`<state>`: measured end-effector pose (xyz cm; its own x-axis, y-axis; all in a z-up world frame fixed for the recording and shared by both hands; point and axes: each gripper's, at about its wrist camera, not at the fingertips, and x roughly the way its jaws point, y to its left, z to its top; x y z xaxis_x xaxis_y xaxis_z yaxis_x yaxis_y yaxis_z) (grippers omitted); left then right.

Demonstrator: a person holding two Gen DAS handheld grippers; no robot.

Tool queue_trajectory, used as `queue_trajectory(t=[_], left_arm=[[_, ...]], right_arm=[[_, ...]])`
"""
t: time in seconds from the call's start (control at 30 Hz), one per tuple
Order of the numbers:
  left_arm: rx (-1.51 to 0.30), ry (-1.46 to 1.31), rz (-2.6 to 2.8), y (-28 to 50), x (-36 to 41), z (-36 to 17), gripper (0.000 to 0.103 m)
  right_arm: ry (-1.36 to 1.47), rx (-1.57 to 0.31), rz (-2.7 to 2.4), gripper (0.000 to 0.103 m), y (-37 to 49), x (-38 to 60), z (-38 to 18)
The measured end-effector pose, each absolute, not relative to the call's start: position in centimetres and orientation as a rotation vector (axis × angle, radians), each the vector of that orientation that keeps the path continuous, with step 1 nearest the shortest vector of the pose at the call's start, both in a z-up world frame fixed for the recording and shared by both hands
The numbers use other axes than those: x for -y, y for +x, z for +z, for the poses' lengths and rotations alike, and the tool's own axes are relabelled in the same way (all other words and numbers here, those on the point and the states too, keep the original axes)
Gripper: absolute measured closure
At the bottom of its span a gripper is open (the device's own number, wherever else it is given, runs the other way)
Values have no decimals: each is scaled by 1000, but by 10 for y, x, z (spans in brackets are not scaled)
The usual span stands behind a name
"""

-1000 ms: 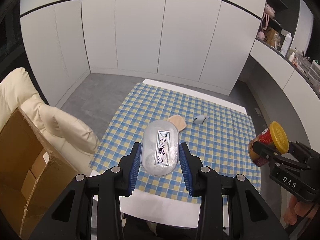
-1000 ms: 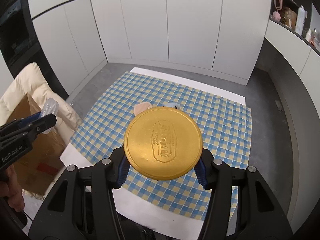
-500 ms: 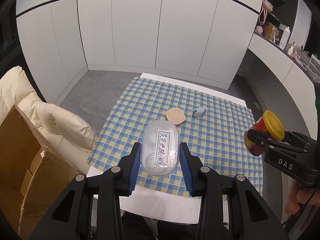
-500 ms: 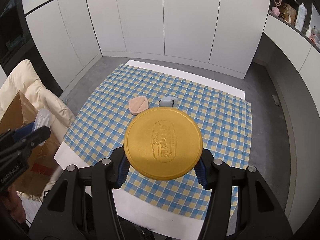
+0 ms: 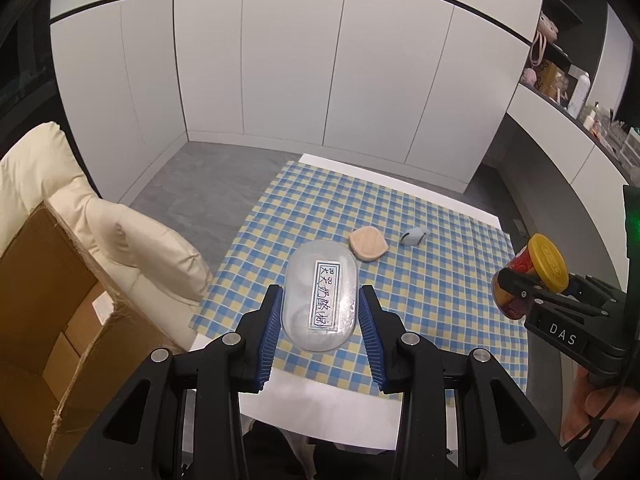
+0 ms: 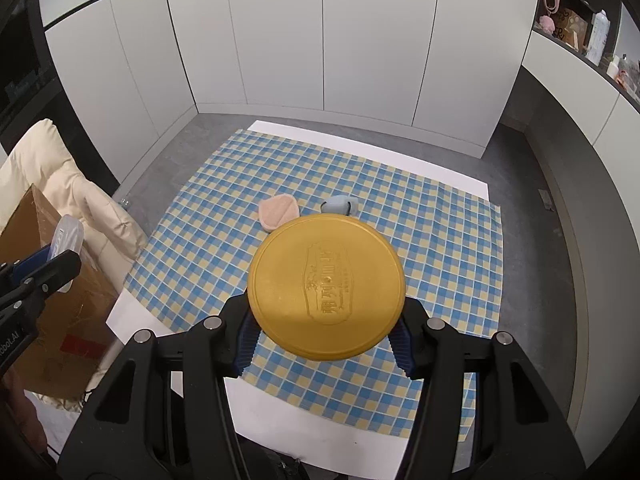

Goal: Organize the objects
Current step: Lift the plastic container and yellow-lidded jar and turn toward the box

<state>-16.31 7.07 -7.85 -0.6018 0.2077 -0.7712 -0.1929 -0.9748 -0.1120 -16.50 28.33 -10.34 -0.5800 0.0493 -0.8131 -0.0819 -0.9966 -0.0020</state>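
My left gripper (image 5: 320, 316) is shut on a clear oval plastic box (image 5: 320, 294) with a handwritten label, held high above the table. The right gripper (image 6: 324, 332) is shut on a red jar with a yellow lid (image 6: 326, 292); the lid faces the right wrist camera and hides the jar's body. In the left wrist view the same jar (image 5: 528, 280) hangs at the right edge in the right gripper. In the right wrist view the clear box (image 6: 66, 240) shows at the far left. On the blue and yellow checked cloth (image 5: 440, 280) lie a pink pad (image 5: 366, 243) and a small pale blue object (image 5: 414, 236).
An open cardboard box (image 5: 44, 320) stands at the left beside a cream cushioned chair (image 5: 120, 232). White cupboard doors close off the back. A shelf with small items (image 5: 568, 88) runs along the right wall. A hand (image 5: 596, 420) grips the right tool.
Both views have drawn back and up from the table, so the cloth, pad and blue object sit lower and smaller. Both grips are unchanged.
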Motion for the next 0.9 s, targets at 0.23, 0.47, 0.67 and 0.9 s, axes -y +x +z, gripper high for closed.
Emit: queue_trajectory(t=[0.23, 0.47, 0.67, 0.9], left_arm=[[26, -1263, 2656, -163, -60, -77, 65], [38, -1264, 2670, -162, -50, -77, 65], [49, -1265, 2679, -162, -42, -76, 65], [63, -1269, 2687, -161, -35, -74, 65]], right_arm=[[-1388, -13, 2772, 46, -167, -267, -100], [-1389, 13, 2810, 46, -169, -252, -98], [-1380, 20, 2822, 46, -170, -245, -96], [-1362, 33, 2859, 46, -170, -234, -92]])
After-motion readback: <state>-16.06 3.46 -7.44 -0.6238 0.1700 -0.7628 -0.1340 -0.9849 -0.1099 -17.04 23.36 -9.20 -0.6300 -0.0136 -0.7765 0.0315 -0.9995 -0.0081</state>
